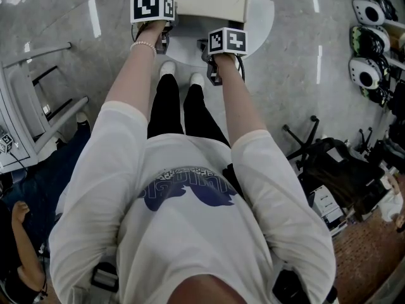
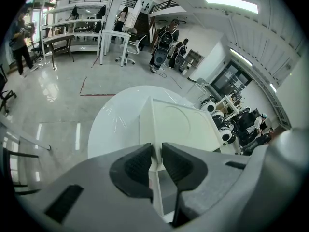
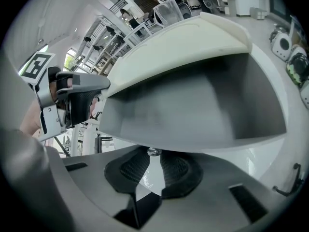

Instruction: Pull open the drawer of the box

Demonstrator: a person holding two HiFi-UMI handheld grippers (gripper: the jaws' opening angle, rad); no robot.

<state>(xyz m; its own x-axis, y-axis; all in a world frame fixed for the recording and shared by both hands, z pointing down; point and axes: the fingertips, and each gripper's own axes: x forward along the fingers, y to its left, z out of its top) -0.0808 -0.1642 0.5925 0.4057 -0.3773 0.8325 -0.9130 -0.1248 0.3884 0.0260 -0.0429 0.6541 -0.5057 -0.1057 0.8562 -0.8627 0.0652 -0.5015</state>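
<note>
Left gripper view shows my left gripper (image 2: 156, 153) fingers clamped on the box (image 2: 186, 124) edge. My right gripper (image 3: 153, 162) fingertips pinch the small knob (image 3: 153, 152) of the drawer (image 3: 183, 115), which sits just beyond them.

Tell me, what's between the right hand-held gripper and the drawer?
A small shiny knob on the drawer front, pinched by the right hand-held gripper. The right gripper view shows it.

The box (image 1: 209, 2) looks matt cream plastic, its knob (image 3: 153, 152) shiny metal, the table (image 1: 262, 18) glossy white.
</note>
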